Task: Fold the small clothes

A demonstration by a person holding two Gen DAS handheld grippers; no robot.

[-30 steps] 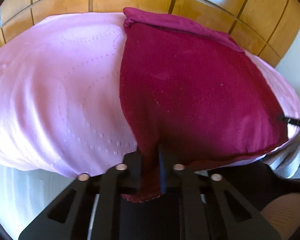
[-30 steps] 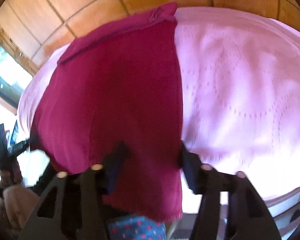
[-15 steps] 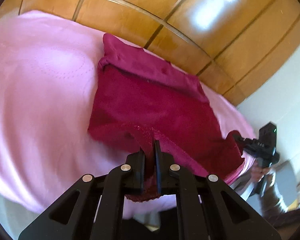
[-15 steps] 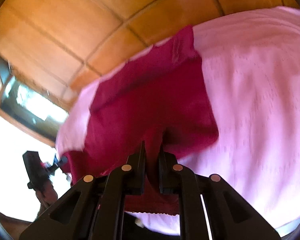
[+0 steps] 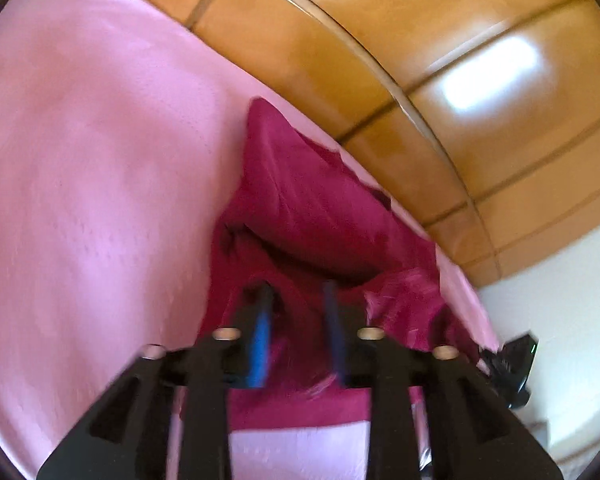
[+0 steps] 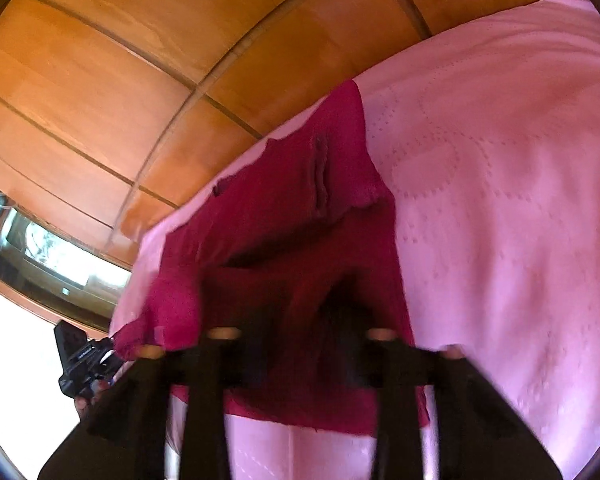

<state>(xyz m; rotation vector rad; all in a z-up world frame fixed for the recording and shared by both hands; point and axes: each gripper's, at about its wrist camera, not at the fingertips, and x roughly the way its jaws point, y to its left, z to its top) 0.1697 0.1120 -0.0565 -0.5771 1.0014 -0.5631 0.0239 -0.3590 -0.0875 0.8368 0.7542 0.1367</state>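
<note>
Largest in both views: the pink bedspread [image 5: 100, 160], with wooden panelling [image 5: 420, 60] behind its far edge. On the bedspread, close to that far edge, the crimson garment [image 5: 320, 208], now doubled over itself with a soft bulging fold across the middle and a bare strip of bedspread below its near hem.

Half a second ago, clamped on the near hem and lifting it off the bedspread; now, carried forward and let go. On the left gripper [image 5: 296, 312], fingers clearly parted, a blue pad [image 5: 260, 332] showing on the inner face of 1 of them, crimson cloth visible in the gap but not pinched. On the right gripper [image 6: 304, 332], fingers dark and smeared by motion, seemingly parted as well, with cloth lying loose over and between them; hard to be fully sure through the blur.

Meaning for the task, as a judgement: 1 fold probably laid, near half over far half, though loose and uneven toward the right side of the bedspread, so probably in need of smoothing or a 2nd fold.

Only from the right wrist: a window [image 6: 52, 256] beyond the left corner of the bedspread, and a vertical pucker in the upper layer of cloth. Only from the left wrist: the blue pad and a pale, fuzzy turned-up edge at the right corner of the garment.
</note>
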